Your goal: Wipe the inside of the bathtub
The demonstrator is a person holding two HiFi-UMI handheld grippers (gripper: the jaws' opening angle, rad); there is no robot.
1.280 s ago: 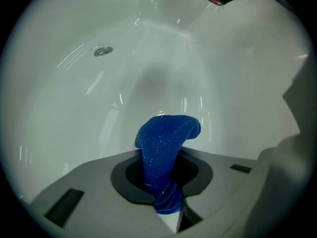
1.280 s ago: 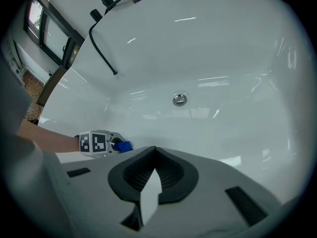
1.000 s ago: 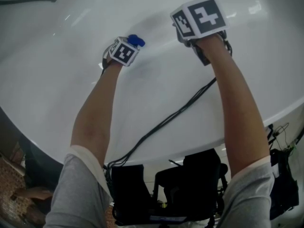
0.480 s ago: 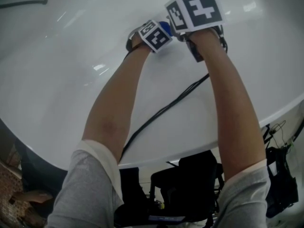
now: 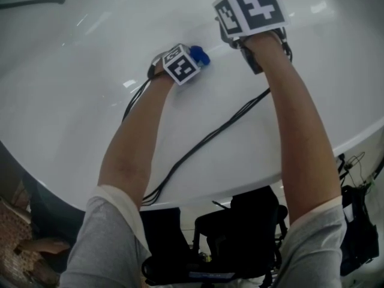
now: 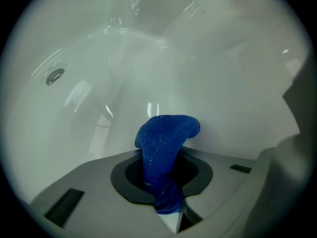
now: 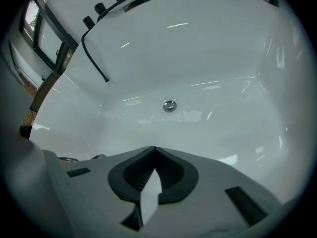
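Note:
The white bathtub (image 5: 78, 89) fills the head view. My left gripper (image 5: 191, 60) is shut on a blue cloth (image 5: 200, 56), which presses against the tub's inner wall. In the left gripper view the blue cloth (image 6: 166, 148) sticks up from between the closed jaws of the left gripper (image 6: 166, 182), its tip bent against the white wall. My right gripper (image 5: 249, 38) hovers higher and to the right, over the tub. In the right gripper view the right gripper (image 7: 154, 150) is shut with nothing in it, and the tub's drain (image 7: 170, 105) lies ahead on the floor.
Black cables (image 5: 210, 140) run from both grippers over the tub rim toward me. A dark hose (image 7: 94, 58) and black tap knobs (image 7: 104, 6) sit on the tub's far rim. An overflow fitting (image 6: 54, 76) shows on the wall. Dark gear (image 5: 240, 233) stands below the rim.
My left gripper swept the cloth right and up across the tub wall, then came back a little left and down. The right gripper stayed nearly still.

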